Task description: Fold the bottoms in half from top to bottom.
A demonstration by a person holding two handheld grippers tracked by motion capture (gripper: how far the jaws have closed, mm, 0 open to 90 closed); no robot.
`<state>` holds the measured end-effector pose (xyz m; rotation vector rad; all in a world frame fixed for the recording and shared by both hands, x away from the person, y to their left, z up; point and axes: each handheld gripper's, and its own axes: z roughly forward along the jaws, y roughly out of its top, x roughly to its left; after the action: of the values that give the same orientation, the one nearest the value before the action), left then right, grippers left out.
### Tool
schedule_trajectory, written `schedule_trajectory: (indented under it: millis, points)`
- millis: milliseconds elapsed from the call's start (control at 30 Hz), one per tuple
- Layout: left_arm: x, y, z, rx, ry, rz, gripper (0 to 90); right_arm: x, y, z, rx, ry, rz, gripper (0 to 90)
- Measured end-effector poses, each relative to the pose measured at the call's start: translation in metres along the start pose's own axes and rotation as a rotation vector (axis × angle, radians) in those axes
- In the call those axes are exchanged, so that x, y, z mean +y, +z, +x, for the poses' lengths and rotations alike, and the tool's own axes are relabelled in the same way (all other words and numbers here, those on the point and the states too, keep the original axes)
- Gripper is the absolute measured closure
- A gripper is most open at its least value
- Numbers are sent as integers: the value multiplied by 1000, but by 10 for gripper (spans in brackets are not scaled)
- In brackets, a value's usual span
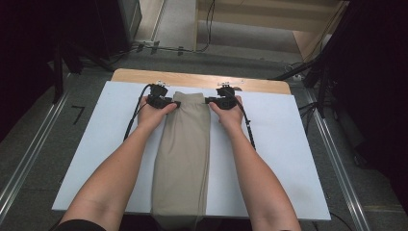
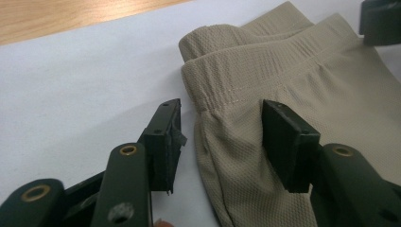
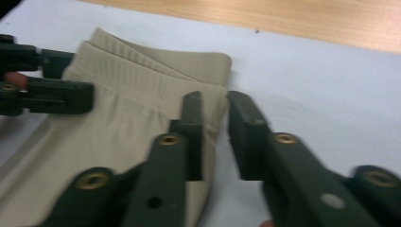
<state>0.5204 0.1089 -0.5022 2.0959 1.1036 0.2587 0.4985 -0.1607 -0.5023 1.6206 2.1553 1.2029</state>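
Grippers at trousers' waistband.
Left gripper (image 2: 220, 142) stood apart astride beige trousers (image 1: 185, 144) edge; right gripper (image 3: 215, 135) parted narrowly, gripping nothing.

Folded trousers (image 1: 185, 154) lie lengthwise, seemingly centred, on sheet (image 1: 279, 144).

This looks like a recording lab or studio: black curtains (image 1: 375, 72) hang at both sides, dark tripod legs (image 1: 312, 77) stand near the table's far right corner, cables (image 1: 159, 47) run over the grey floor (image 1: 29, 144) beyond its far edge, and metal rails (image 1: 337, 163) flank the wooden table (image 1: 202, 79), which carries a white board (image 1: 284, 144) on top
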Motion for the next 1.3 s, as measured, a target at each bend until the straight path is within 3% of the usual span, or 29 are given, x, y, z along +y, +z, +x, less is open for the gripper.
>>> schedule_trajectory:
  millis: [33,67,167,233,267,400,433,500,567,600,667,700,733,767,867,933,1000,1033,1067,1100,1133,1167,1200,1267,1300]
  points:
    - [0,0,0,0,0,0,506,0,0,0,0,0,0,641]
    - [0,0,1,0,1,0,510,-2,7,-1,-1,22,33,578]
    - [0,-1,1,-8,2,1,510,-5,11,-1,2,7,41,562]
    - [0,0,2,-6,1,-5,509,-6,12,1,-15,-14,35,715]
    - [0,-1,3,4,7,-8,509,-5,12,4,-28,-56,40,836]
    - [1,-1,6,0,-7,-10,506,1,8,7,-35,-102,-14,850]
    - [2,0,8,-5,-18,-8,505,7,8,10,-54,-146,-27,852]
    - [4,1,8,-10,-24,-6,496,12,13,13,-86,-189,-16,851]
    - [4,1,8,-6,-23,-4,496,14,16,14,-94,-194,-9,851]
    - [5,2,7,0,-18,-2,497,15,24,14,-118,-188,3,835]
    - [6,2,7,5,0,3,506,15,26,13,-117,-175,1,802]
    - [6,3,7,11,11,5,539,13,31,11,-130,-136,-1,556]
    - [6,3,7,12,14,4,539,13,31,11,-130,-136,-1,556]
    - [6,3,8,11,16,2,556,12,33,9,-134,-110,6,458]
    - [5,2,12,-13,-20,5,637,11,33,1,-56,-48,-3,400]
    - [5,1,14,-30,-30,5,701,11,34,1,-16,-53,-3,466]
    - [5,1,16,-47,-28,14,753,9,37,6,65,-73,8,478]
    - [5,1,17,-52,-30,14,771,9,37,11,36,-100,16,527]
    - [5,0,18,-75,-39,2,797,10,36,13,-10,-107,29,684]
    - [5,0,18,-75,-39,2,806,10,36,13,-10,-107,29,684]
    - [5,-1,18,-93,-45,-4,806,10,36,11,-7,-86,36,754]
    - [6,-2,16,-96,-46,-12,812,10,35,9,29,-60,51,806]
    - [9,-5,12,-92,-18,-22,817,9,33,8,39,-64,56,822]
    - [10,-7,10,-90,-8,-32,818,9,32,9,31,-69,55,826]
    - [13,-10,8,-85,10,-40,818,10,25,11,20,-84,15,831]
